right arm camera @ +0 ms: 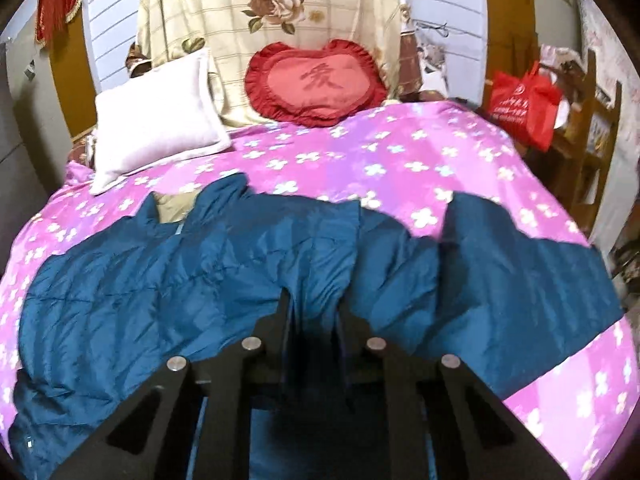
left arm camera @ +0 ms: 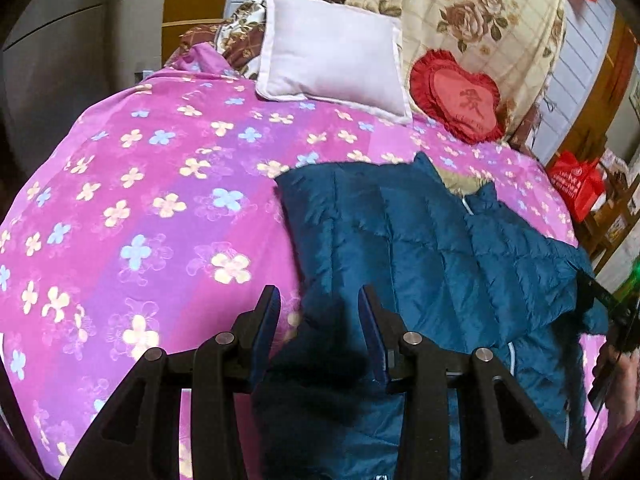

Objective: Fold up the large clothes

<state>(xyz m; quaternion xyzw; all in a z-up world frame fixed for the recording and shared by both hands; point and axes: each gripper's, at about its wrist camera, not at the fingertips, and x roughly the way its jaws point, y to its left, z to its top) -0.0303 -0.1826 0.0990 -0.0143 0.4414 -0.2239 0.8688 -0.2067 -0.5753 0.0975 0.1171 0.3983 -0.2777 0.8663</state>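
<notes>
Big pink floral bed [left arm camera: 120, 208] underneath everything, a wide soft surface for spreading and folding. Blue quilted jacket [left arm camera: 420, 248] laid across the near half of it, collar toward the headboard, tan lining showing at the neck; left side already looks turned in over the body, with a straight edge running up the left wrist view, right sleeve [right arm camera: 520, 248] spread flat out to the side, probably next in line. White pillow [right arm camera: 156, 120] and red heart cushion [right arm camera: 320, 84] parked up by the headboard, well apart from the jacket, out of the way. Red bag [right arm camera: 524, 108] off on a shelf beside the bed. Left gripper [left arm camera: 318, 308] over the jacket's near left edge, fingers spread wide, dark fabric between them but nothing pinched. Right gripper [right arm camera: 314, 316] low on the jacket's middle, narrower gap, a ridge of blue fabric bunched up between the fingers; looks clamped on it, likely to lift that fold, though contact hard to confirm in the shadow.
</notes>
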